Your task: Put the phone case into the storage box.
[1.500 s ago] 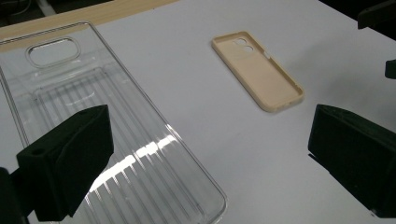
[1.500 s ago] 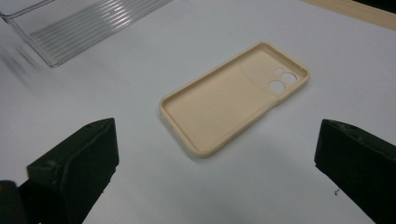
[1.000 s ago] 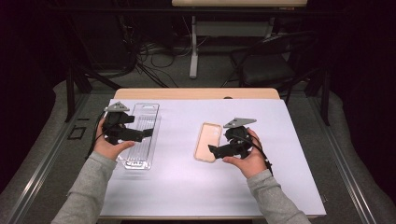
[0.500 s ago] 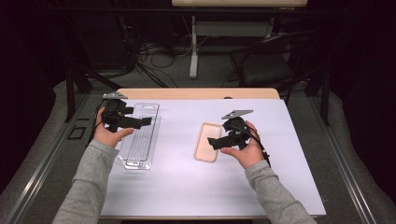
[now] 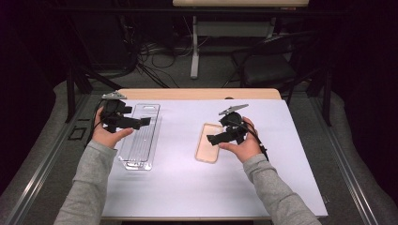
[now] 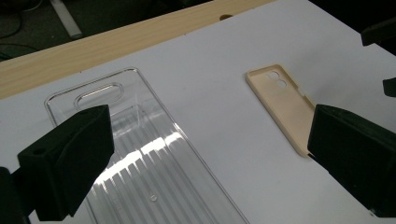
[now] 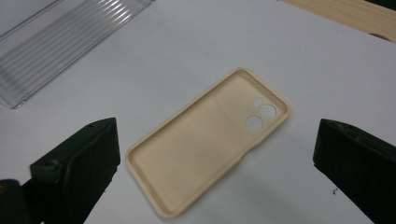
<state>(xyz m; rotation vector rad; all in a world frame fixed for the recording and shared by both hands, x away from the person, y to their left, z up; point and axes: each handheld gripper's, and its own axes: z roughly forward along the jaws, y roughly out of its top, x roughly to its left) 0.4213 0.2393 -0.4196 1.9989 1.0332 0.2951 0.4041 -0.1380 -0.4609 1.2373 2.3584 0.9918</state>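
Here both tongs (image 5: 146, 122) (image 5: 212, 139) gape wide over the white table (image 5: 187, 187), dark room behind.

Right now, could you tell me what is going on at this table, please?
A person holds a gripper in each hand over a white-covered table. The left gripper hovers, jaws open, above a clear plastic tray. The right gripper hovers, jaws open, over a beige phone case that lies inside-up on the table, apart from the tray. Neither thing is gripped yet.
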